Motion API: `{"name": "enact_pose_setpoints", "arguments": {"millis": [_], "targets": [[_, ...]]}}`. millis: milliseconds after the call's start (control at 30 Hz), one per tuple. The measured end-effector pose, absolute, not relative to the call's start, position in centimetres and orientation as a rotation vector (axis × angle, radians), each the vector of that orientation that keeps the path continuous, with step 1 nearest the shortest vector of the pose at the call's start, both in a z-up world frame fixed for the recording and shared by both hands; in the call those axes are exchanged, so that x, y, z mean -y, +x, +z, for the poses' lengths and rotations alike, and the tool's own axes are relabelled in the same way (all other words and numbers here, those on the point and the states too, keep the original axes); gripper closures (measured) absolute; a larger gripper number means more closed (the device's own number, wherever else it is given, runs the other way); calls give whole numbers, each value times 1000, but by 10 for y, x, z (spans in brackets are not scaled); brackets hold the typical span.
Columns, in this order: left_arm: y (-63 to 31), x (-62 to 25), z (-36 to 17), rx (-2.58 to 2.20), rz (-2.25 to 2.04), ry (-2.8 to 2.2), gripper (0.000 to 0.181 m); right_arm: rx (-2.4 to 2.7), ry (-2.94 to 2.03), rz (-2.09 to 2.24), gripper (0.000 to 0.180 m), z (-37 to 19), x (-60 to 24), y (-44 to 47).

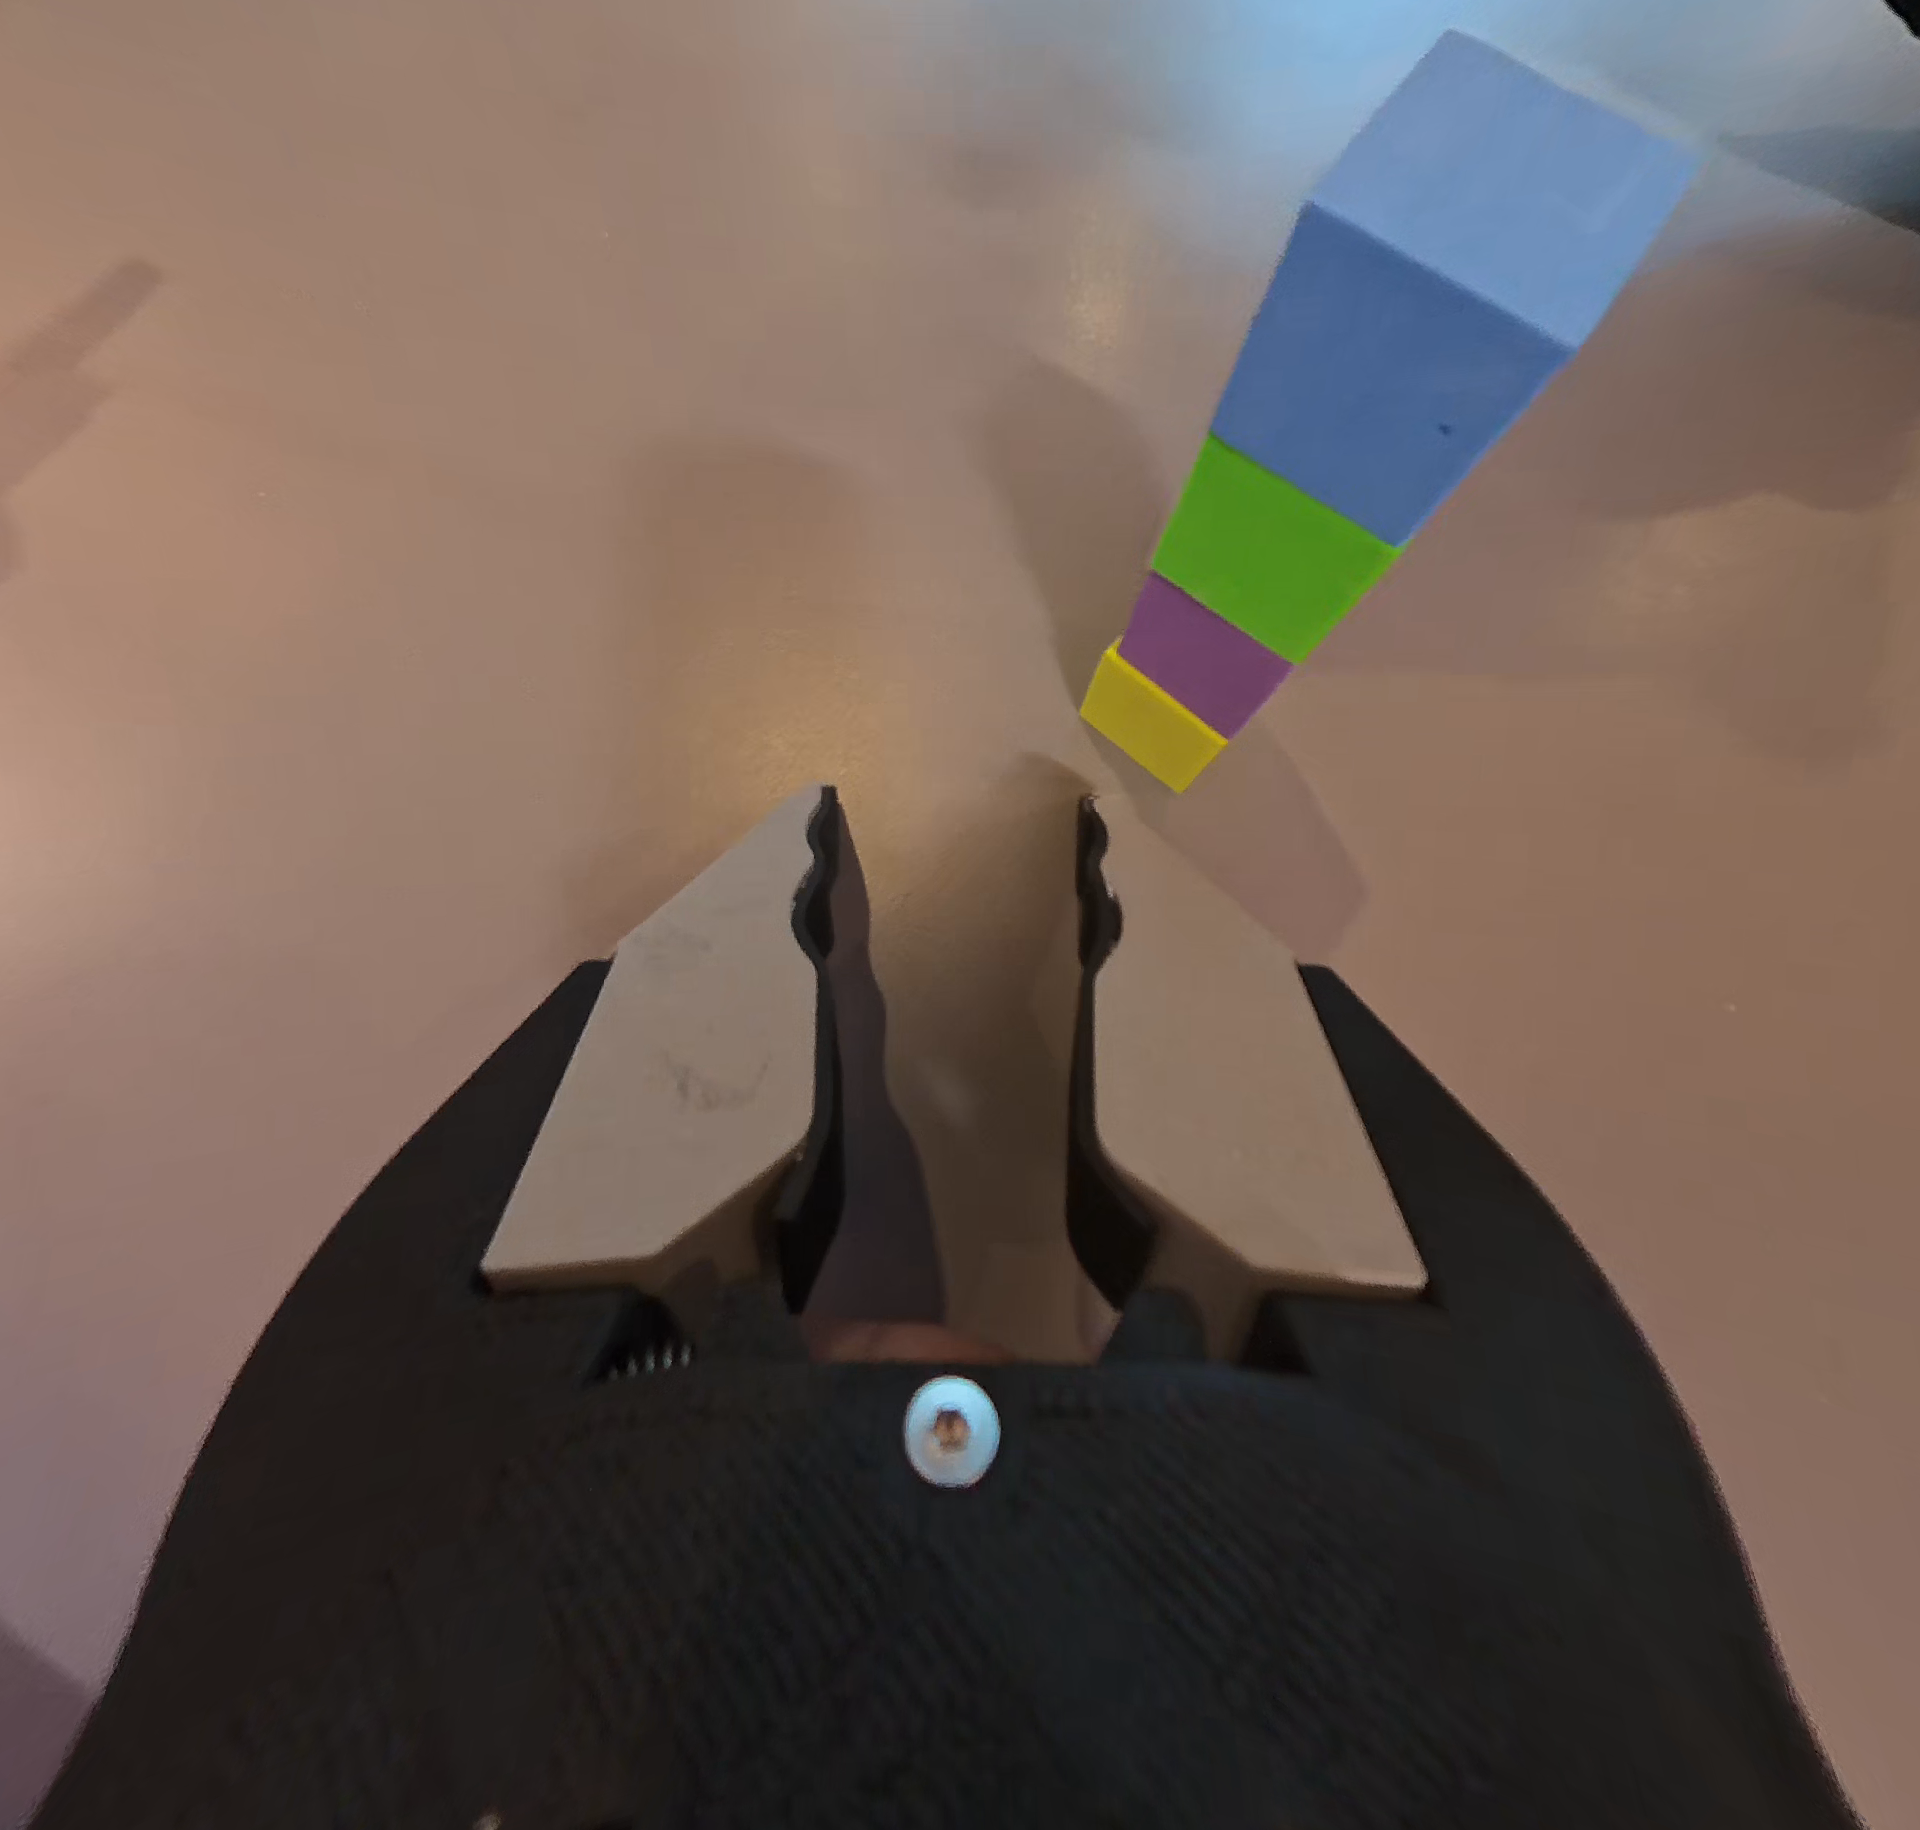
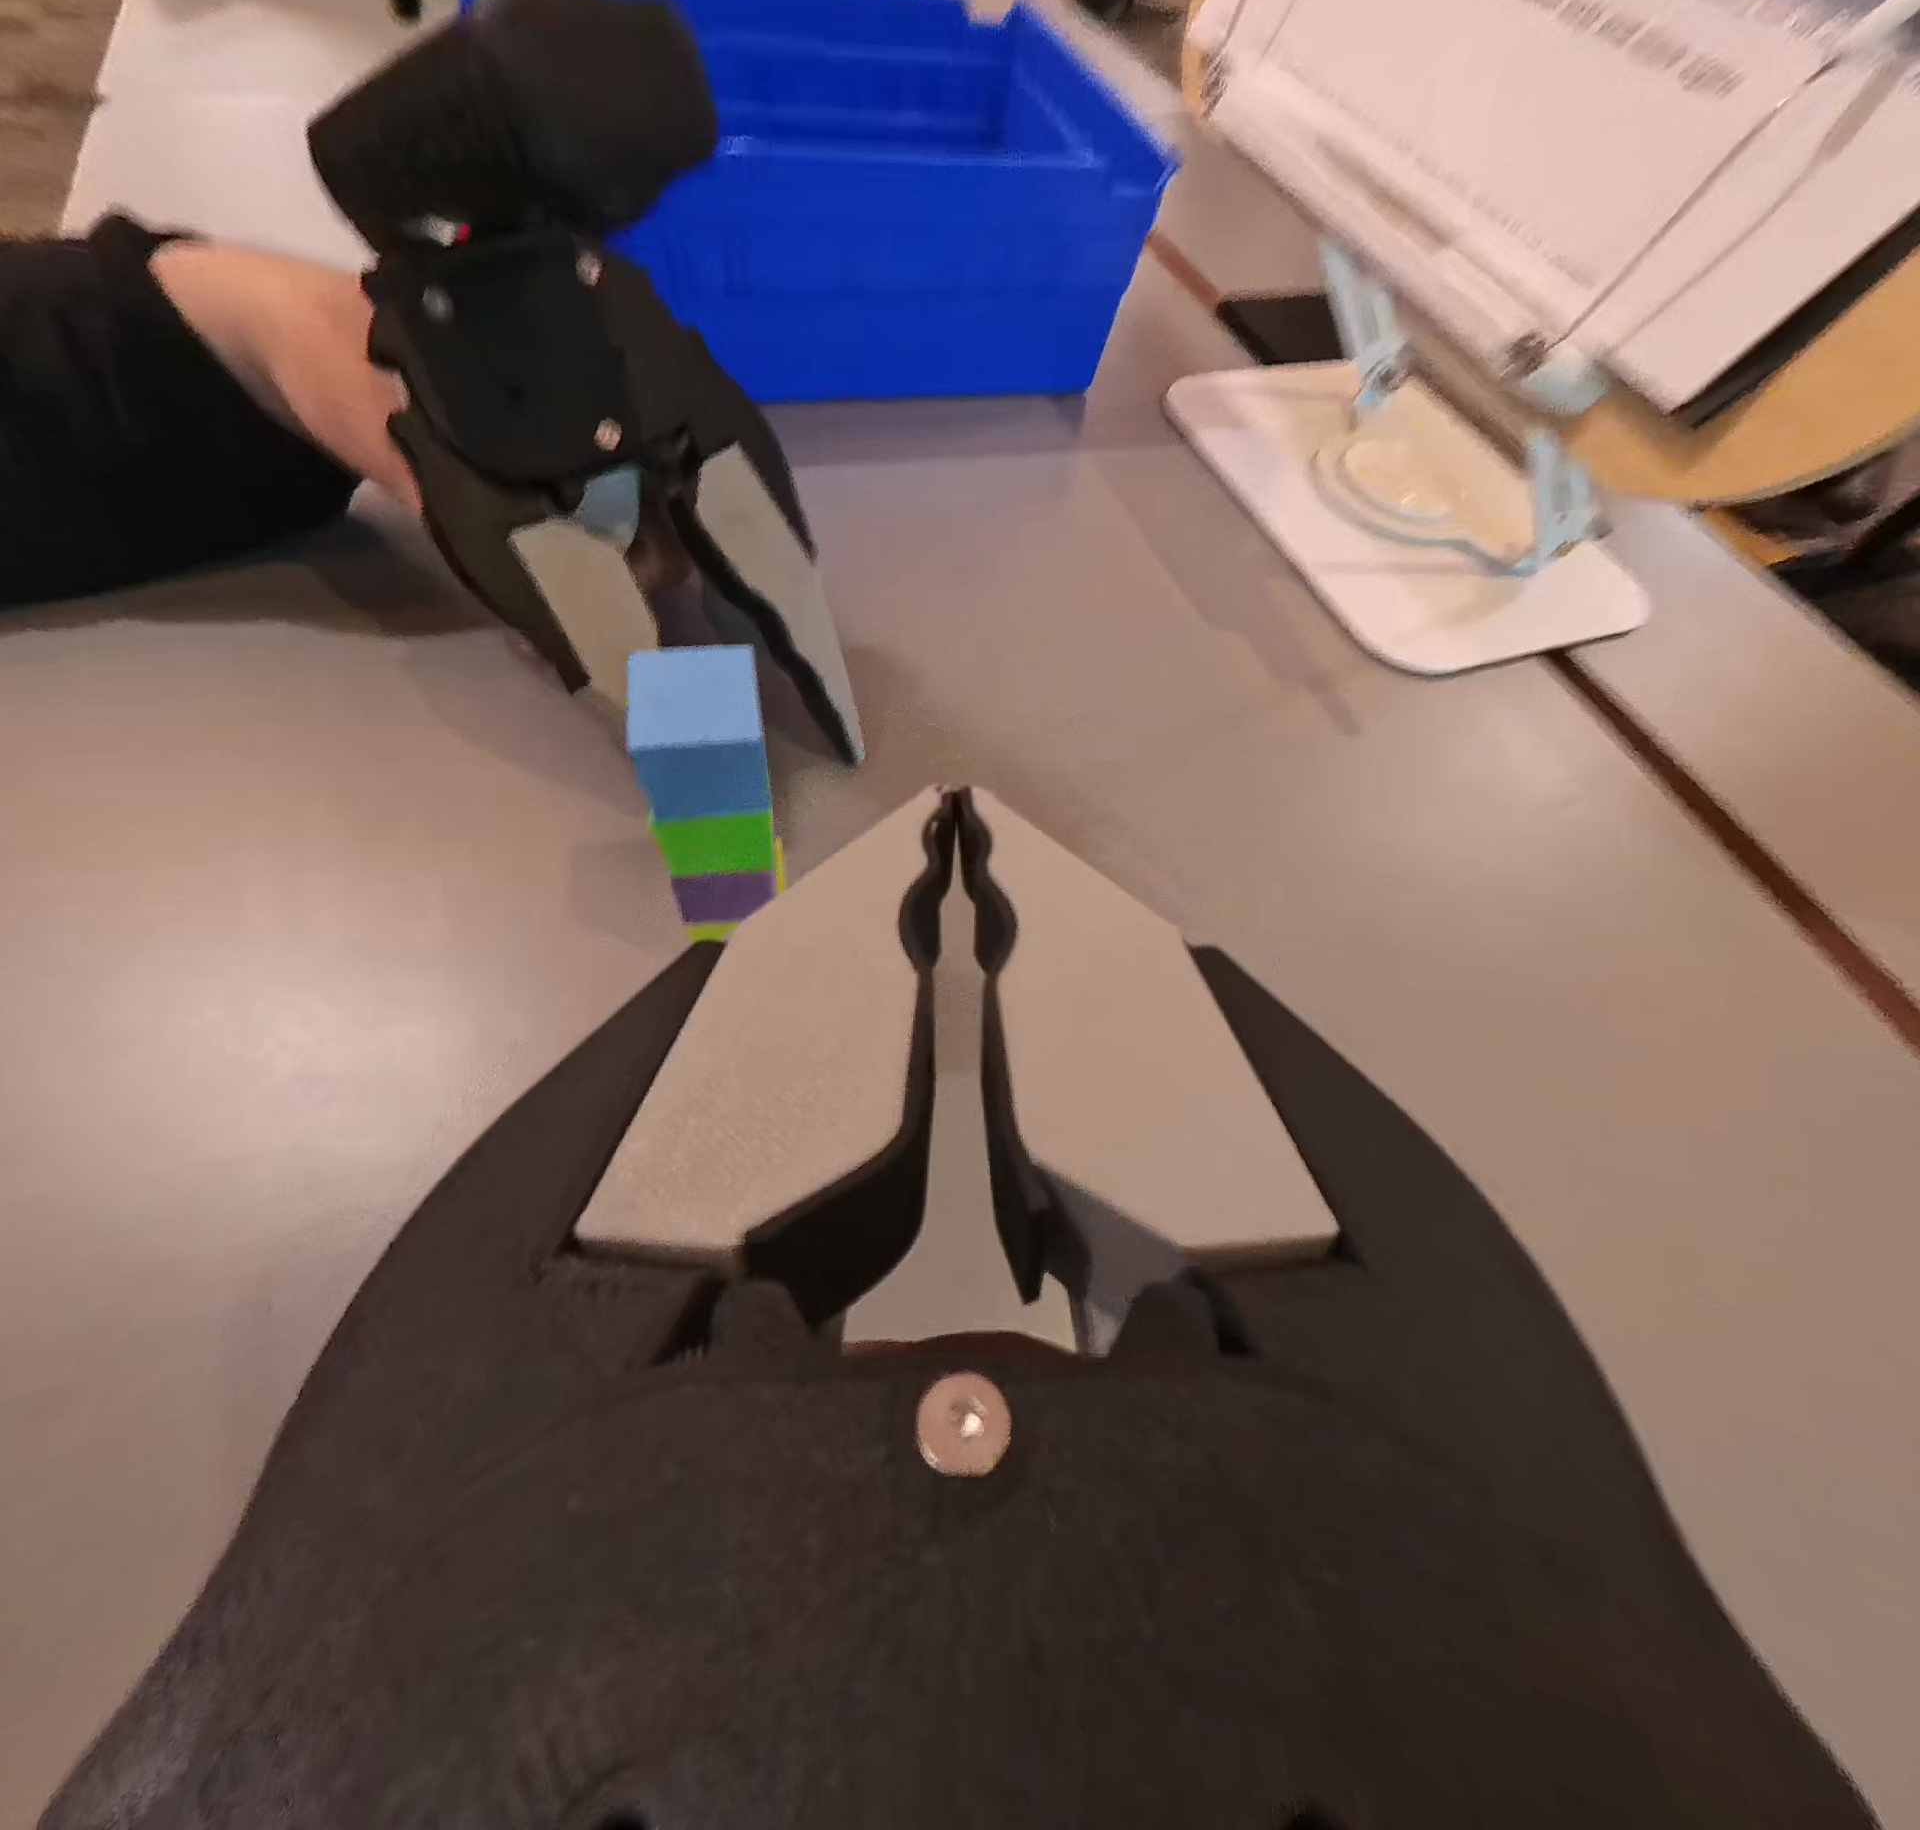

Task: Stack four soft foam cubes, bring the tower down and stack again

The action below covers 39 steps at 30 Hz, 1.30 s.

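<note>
Tower of four cubes stands upright on the surface. Left gripper fingers spread, empty, tower just ahead-right. Right gripper fingers pressed together, tower just left. Blue bin behind tower.

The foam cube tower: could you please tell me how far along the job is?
Done: four cubes stand stacked, blue cube on top, then green cube, purple cube, yellow cube. In hand: nothing; the left tool is open beside the tower, the right tool shut. Left: toppling and restacking, as far as shown.
</note>
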<state>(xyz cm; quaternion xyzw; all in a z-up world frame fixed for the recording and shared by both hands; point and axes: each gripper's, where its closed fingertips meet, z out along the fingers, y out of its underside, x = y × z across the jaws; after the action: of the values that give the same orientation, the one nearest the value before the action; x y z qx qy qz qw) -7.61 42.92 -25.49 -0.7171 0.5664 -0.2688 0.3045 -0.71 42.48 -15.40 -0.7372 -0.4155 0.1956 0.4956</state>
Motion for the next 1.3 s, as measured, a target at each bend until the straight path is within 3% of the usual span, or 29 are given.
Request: {"name": "enact_pose_setpoints", "arguments": {"millis": [233, 400, 600, 767, 1000, 1167, 1300], "targets": [[-81, -433, -254, -1453, -741, -1935, 142, 1635, -2039, 925, 180, -243, -326, -40], [-86, -435, -254, -1422, -742, -1955, 144, 1934, -1777, 1034, 180, -253, -277, -77], [-91, -441, -254, -1367, -724, -1985, 147, 1588, -1862, 627, 180, -244, -351, -93], [-96, -448, -253, -1304, -742, -2025, 150, 1193, -1816, 204, 180, -200, -420, -53], [-97, -448, -253, -1293, -756, -2033, 151, 1021, -1737, 132, 180, -170, -435, -32], [-96, -447, -253, -1310, -733, -2019, 149, 886, -1829, 106, 174, -175, -453, 0], [-96, -446, -253, -1326, -719, -2007, 146, 783, -2068, 61, 165, -215, -469, 43]]}}
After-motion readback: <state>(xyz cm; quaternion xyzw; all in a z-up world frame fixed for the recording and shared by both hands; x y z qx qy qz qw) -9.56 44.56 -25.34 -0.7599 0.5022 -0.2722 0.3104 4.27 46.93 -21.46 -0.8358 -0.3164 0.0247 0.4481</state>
